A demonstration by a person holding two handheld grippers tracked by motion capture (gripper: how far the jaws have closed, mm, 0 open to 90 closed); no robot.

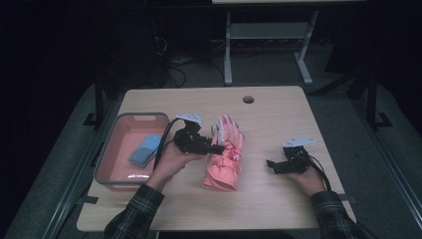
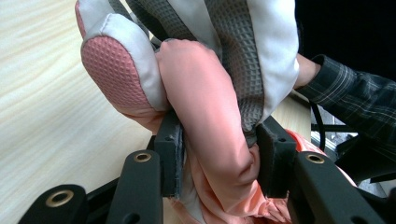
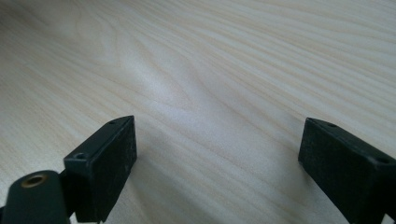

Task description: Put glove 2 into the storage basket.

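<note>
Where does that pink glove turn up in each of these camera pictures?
High view: pink glove lies mid-table, right of the tray.
Left gripper view: it is pinched between the left claw.
Right gripper view: not in it.
Shared landmark: the pale wooden table.

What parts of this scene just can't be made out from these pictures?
- Pink glove, left gripper view: cuff end cut off by the bottom edge and the left claw clamping it.
- Blue block in the pink tub, high view: too small to identify.
- Floor beyond the table, high view: too dark.
</note>
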